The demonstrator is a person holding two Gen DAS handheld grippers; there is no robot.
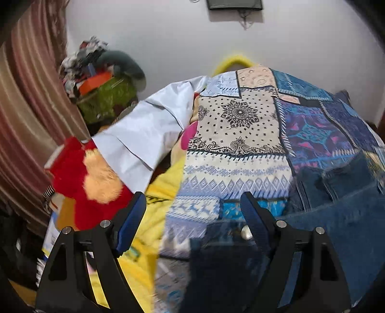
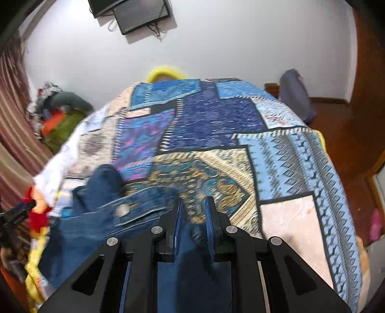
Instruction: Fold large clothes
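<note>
The jeans (image 2: 101,231) lie at the lower left of the right wrist view, on the patchwork bedspread (image 2: 284,173) that covers the bed; a metal button (image 2: 123,210) shows on the denim, which is blurred. In the left wrist view the same jeans (image 1: 336,216) fill the lower right, dark blue, with the button (image 1: 246,232) just inside the right finger.

The right hand-held gripper (image 2: 193,207) stands at the lower middle of its frame with its jaws narrow, and blue denim fills the slot between the pads: it is clamped on the jeans. The left hand-held gripper (image 1: 193,201) stands wide at the bottom of its frame, its pads well apart, with bedspread and the edge of the denim seen between them; nothing is pressed by the pads.

A white cloth (image 1: 144,134) lies at the middle left of the left wrist view, beside a red plush toy (image 1: 79,173) and a yellow blanket (image 1: 156,204). A striped curtain (image 1: 28,108) hangs at the far left. A screen (image 2: 139,14) is fixed to the white wall at the top.
</note>
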